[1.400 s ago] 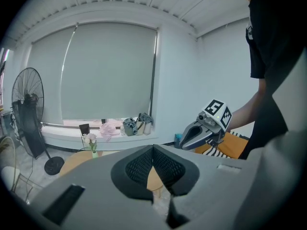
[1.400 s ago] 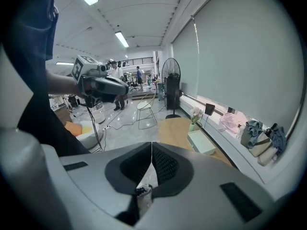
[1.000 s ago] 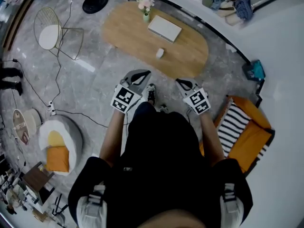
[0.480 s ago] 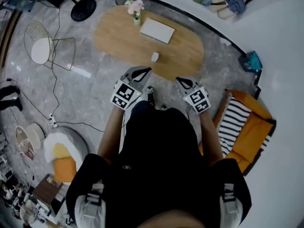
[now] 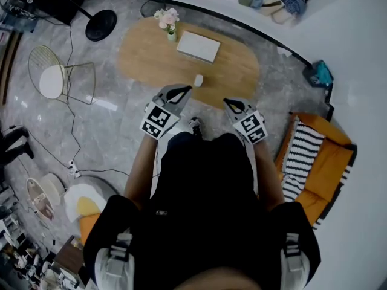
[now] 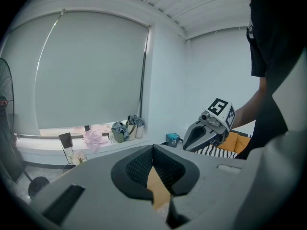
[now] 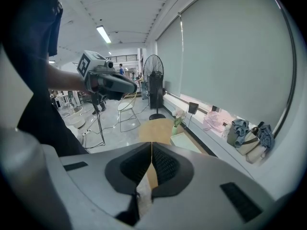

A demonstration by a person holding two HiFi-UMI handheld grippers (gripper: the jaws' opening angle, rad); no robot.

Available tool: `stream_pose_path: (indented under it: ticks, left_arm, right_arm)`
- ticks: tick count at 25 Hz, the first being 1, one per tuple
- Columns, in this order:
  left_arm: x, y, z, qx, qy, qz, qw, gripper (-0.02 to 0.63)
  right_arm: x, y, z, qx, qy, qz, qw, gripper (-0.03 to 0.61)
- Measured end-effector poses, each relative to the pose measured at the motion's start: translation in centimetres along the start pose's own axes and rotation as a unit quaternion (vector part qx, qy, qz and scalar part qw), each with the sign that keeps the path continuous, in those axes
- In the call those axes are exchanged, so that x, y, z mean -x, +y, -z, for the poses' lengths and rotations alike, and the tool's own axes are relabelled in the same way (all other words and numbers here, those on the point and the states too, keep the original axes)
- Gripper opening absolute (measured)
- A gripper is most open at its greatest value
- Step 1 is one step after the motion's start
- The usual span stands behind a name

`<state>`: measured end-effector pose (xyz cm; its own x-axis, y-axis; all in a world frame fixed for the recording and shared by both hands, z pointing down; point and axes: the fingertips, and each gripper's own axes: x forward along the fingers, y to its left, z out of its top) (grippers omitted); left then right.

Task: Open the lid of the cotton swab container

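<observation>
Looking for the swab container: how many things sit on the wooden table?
3: a flower vase at the far left end, a flat white box in the middle, a small white container near the front edge.

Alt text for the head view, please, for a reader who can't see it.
Seen from above, a person in black holds the left gripper and right gripper, jaws shut and empty, toward an oval wooden table. On it stand a small white container, a flat white box and a vase of flowers.
</observation>
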<state>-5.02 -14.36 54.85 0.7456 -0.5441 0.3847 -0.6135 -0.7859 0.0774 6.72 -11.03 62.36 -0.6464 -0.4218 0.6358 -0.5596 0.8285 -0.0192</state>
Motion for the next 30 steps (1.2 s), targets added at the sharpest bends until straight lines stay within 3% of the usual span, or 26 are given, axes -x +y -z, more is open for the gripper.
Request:
stream_pose_path:
  ticks: [12,30]
  left_arm:
    - [0.0,-0.1,1.4,0.007,0.005,0.01,0.9999,0.0]
    - [-3.1,3.3,2.2,0.084,0.009,-0.08,0.9932,0.0]
  right_arm:
    - [-0.4,1.1,0.9,-0.001,0.017,-0.006,1.0,-0.003]
    - [-3.3,-4.5,-1.1,0.062,0.03,-0.094,0.993,-0.003]
